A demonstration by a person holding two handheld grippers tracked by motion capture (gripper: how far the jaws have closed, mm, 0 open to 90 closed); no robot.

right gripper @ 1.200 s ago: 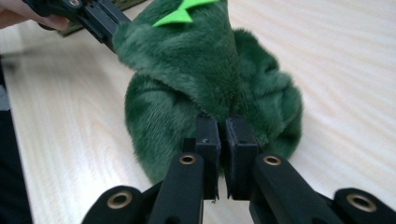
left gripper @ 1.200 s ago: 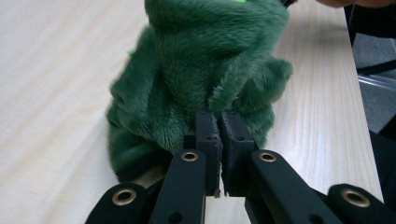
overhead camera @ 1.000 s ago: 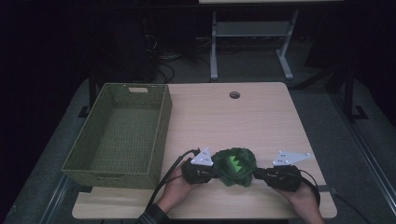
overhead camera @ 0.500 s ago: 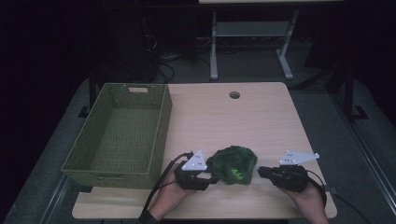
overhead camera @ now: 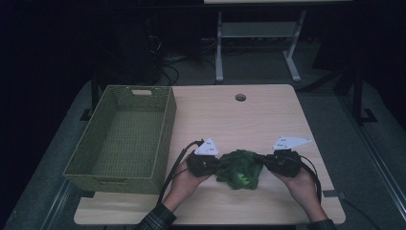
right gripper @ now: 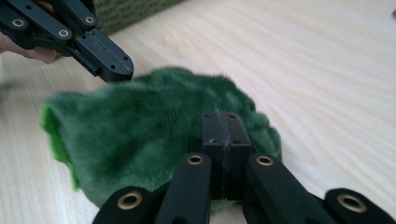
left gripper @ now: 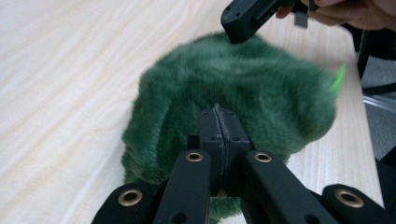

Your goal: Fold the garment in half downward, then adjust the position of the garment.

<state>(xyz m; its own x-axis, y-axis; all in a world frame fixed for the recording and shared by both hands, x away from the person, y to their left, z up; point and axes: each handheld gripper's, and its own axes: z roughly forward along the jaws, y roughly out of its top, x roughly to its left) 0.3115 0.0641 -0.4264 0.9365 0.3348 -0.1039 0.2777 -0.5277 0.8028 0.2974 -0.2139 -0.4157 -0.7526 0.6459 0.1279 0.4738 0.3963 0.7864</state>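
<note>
Black jaws of the left gripper are pressed together on the near edge of a green plush toy; the right gripper pinches its opposite edge likewise. Between them the toy sits near the wooden table's front edge, beside a green woven basket.

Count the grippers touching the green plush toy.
2. The left gripper is shut on the toy's left edge, and the right gripper is shut on its right edge, near the table's front.
</note>
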